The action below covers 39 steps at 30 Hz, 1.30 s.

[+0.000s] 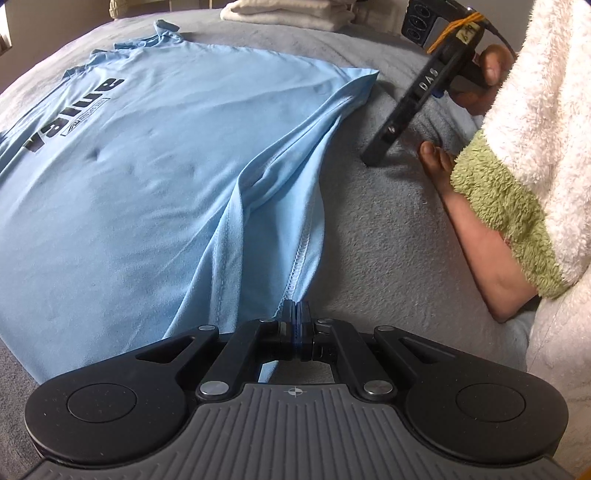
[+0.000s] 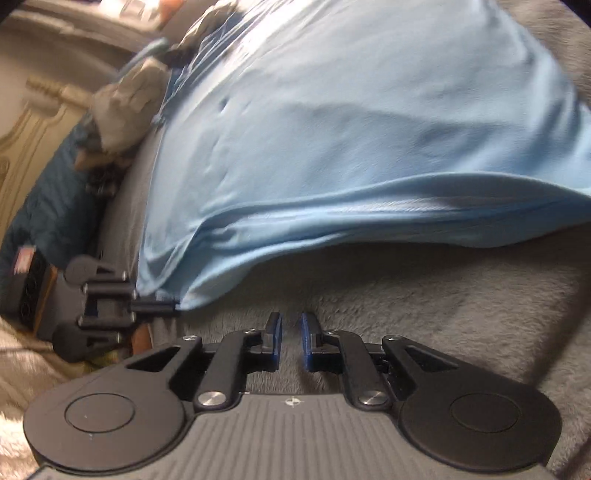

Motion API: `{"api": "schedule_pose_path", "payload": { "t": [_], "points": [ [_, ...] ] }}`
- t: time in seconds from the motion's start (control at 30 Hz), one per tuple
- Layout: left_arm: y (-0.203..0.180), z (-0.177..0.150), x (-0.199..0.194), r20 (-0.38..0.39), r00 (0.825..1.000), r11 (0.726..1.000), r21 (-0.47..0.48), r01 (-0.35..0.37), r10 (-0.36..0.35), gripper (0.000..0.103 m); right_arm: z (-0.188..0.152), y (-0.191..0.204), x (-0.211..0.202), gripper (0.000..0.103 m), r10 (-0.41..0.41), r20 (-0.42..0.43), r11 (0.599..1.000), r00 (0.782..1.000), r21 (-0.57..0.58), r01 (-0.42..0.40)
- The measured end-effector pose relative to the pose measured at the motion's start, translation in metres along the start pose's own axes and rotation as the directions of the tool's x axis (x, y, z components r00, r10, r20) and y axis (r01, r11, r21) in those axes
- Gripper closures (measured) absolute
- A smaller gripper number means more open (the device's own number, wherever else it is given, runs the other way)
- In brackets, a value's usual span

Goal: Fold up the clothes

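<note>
A light blue T-shirt (image 1: 155, 158) lies spread on a grey fleece blanket (image 1: 369, 221), print side up. Across its chest runs the word "value" in big dark letters, with a small boxed logo beneath that is too small to read. One hem corner is drawn up into a ridge of folds with the white overlock stitching showing, and that corner sits pinched in the left tool (image 1: 295, 314), whose jaws are pressed together on the cloth. In the right wrist view the same shirt (image 2: 351, 129) fills the upper part of the frame, its near edge rippled and lifted a little off the blanket (image 2: 424, 295).

The right tool (image 2: 290, 325) hangs just short of that edge, jaws a narrow gap apart with nothing between them. From the left wrist view, the right tool's body (image 1: 417, 99) stands tilted beside the shirt's far corner. It bears the white letters "DAS" and a small yellowish tag on orange string, with handwriting I cannot make out. The right hand (image 1: 476, 85) grips it, the arm coming out of a white and green fleece sleeve (image 1: 517, 155).

Off at the far edge a folded white cloth (image 1: 288, 14) rests on the blanket. In the right wrist view, the left tool (image 2: 173, 306) is seen from the side at the shirt's corner.
</note>
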<state>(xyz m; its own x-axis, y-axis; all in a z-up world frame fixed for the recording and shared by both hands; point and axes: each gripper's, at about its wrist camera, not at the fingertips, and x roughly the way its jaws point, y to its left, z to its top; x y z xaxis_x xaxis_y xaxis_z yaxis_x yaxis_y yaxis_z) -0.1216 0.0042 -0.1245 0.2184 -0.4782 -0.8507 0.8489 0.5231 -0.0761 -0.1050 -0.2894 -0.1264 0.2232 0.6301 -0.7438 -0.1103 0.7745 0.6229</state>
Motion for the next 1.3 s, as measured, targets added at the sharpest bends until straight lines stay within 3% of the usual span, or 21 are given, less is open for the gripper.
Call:
{"api": "schedule_pose_path", "payload": {
  "t": [0.13, 0.23, 0.4, 0.53, 0.63, 0.8, 0.97, 1.07, 1.2, 1.3],
  "points": [
    [0.003, 0.001, -0.001, 0.006, 1.0, 1.0, -0.021, -0.019, 0.02, 0.103, 0.014, -0.004, -0.008, 0.091, -0.019, 0.116, 1.0, 0.993, 0.004, 0.019],
    [0.015, 0.002, -0.001, 0.013, 1.0, 0.994, -0.108, -0.023, 0.024, 0.103, 0.033, -0.01, -0.006, 0.091, 0.001, 0.161, 1.0, 0.987, 0.008, -0.002],
    [0.032, -0.001, 0.0, 0.019, 1.0, 0.967, -0.253, -0.012, 0.017, 0.103, 0.05, -0.041, 0.004, 0.091, 0.094, 0.18, 0.969, 0.979, 0.208, -0.131],
    [0.032, -0.001, 0.0, 0.019, 1.0, 0.961, -0.276, -0.018, 0.024, 0.103, 0.044, -0.054, 0.003, 0.089, 0.148, 0.183, 0.922, 0.972, 0.329, -0.203],
    [0.033, -0.001, 0.001, 0.019, 1.0, 0.961, -0.276, -0.016, 0.022, 0.103, 0.035, -0.053, 0.004, 0.083, 0.15, 0.148, 0.91, 0.977, 0.365, -0.195],
    [0.035, 0.0, 0.002, 0.02, 1.0, 0.962, -0.273, -0.012, 0.018, 0.103, 0.025, -0.054, 0.014, 0.082, 0.17, 0.143, 0.882, 0.975, 0.419, -0.216],
    [0.031, -0.001, 0.0, 0.023, 0.999, 0.969, -0.246, -0.024, 0.031, 0.103, 0.023, -0.049, 0.011, 0.082, 0.154, 0.168, 0.891, 0.974, 0.402, -0.211],
    [0.028, -0.002, -0.002, 0.025, 0.999, 0.974, -0.224, -0.034, 0.041, 0.103, 0.022, -0.046, 0.01, 0.096, 0.145, 0.183, 0.896, 0.972, 0.392, -0.207],
    [0.019, -0.001, -0.008, 0.027, 0.997, 0.99, -0.123, -0.067, 0.071, 0.103, 0.021, -0.041, 0.008, 0.102, 0.133, 0.202, 0.903, 0.97, 0.379, -0.202],
    [0.008, 0.0, -0.009, 0.023, 0.995, 0.995, -0.007, -0.097, 0.097, 0.103, 0.016, -0.037, 0.004, 0.103, 0.09, 0.161, 0.919, 0.983, 0.366, -0.144]
  ]
}}
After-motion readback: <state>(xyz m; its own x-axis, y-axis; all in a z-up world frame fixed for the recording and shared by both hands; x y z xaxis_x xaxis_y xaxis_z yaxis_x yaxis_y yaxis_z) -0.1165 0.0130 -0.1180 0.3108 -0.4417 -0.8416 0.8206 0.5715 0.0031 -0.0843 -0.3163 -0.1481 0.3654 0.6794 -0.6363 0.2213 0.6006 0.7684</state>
